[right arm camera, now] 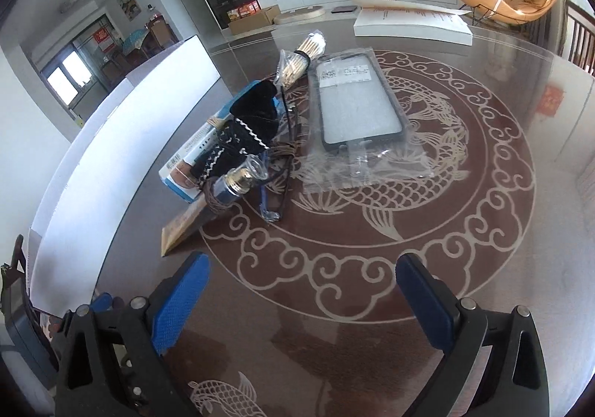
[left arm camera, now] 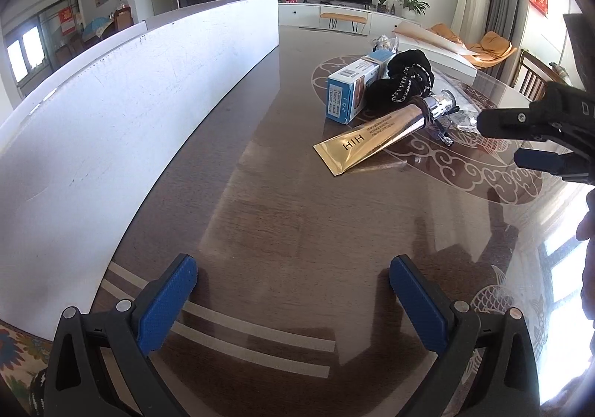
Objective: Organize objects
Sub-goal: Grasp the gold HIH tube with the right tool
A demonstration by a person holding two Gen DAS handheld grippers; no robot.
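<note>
We hold both grippers over the brown patterned table [right arm camera: 483, 193], and each stands spread wide with nothing between its blue pads. Ahead of the left gripper [left arm camera: 293, 290] and off to its right lies the gold tube [left arm camera: 366, 145], its long axis running diagonally: the flat crimped end points back toward us and to the left, the silver cap end points away and to the right. A thin brown cord [left arm camera: 424, 110] wraps the tube near the cap. Beyond the tube and touching it sit a blue and white box [left arm camera: 351, 89] and a black pouch [left arm camera: 403, 76] with white stitching, the pouch resting partly on the box. The white board [left arm camera: 130, 108] stands on edge along the left of this gripper. The right gripper [right arm camera: 301, 301] hangs nearer the same pile, which lies ahead and to its left; from here the tube's cap end rises toward us, propped on the pile. Straight ahead of the right gripper, farther off, a phone case in a clear bag [right arm camera: 359, 108] lies lengthwise away from us, with a bundle of cotton swabs [right arm camera: 301, 56] just beyond its far left corner.
</note>
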